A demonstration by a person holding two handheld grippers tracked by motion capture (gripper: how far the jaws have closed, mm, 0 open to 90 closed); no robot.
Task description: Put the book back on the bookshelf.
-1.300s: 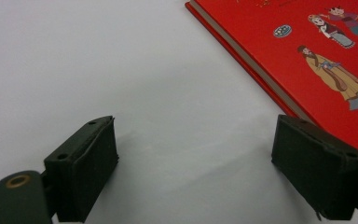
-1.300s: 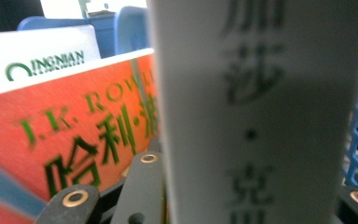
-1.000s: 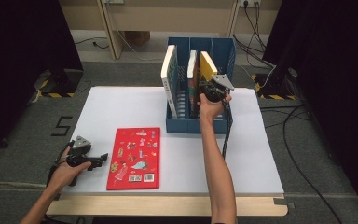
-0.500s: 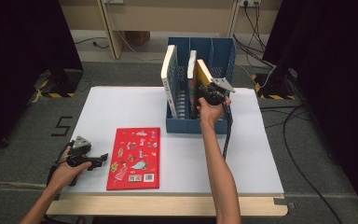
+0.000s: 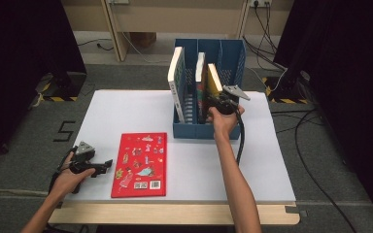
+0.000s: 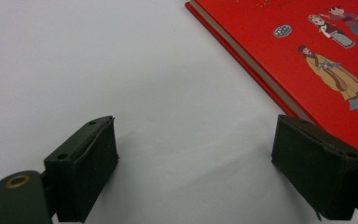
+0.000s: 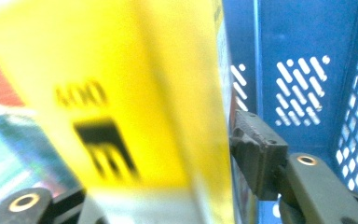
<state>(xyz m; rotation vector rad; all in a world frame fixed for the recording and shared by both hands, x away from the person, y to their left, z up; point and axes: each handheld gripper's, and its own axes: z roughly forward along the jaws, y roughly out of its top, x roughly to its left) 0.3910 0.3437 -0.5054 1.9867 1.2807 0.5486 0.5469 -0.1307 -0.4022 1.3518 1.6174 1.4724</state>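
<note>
A blue file holder [image 5: 233, 53] stands at the back of the white table [image 5: 126, 111]. In its right slot a yellow book [image 5: 213, 80] leans upright. My right gripper [image 5: 214, 100] is at the book's near edge, and its jaws have just been opening. In the right gripper view the yellow book [image 7: 121, 70] still sits between the jaws of this gripper [image 7: 168, 158], and the one visible pad [image 7: 256, 154] stands just off its cover. A red picture book [image 5: 141, 164] lies flat near the front. My left gripper [image 5: 106, 165] rests left of it, open and holding nothing.
A white book [image 5: 176, 77] stands in the holder's left slot, and another book [image 5: 200, 73] stands beside the yellow one. In the left gripper view the red book's corner [image 6: 307, 42] lies by one jaw of that gripper [image 6: 196, 154]. Cables run across the floor at the right.
The yellow book has sunk a little lower into its slot. The right hand has barely shifted beside it. The left hand and the red book have stayed put.
</note>
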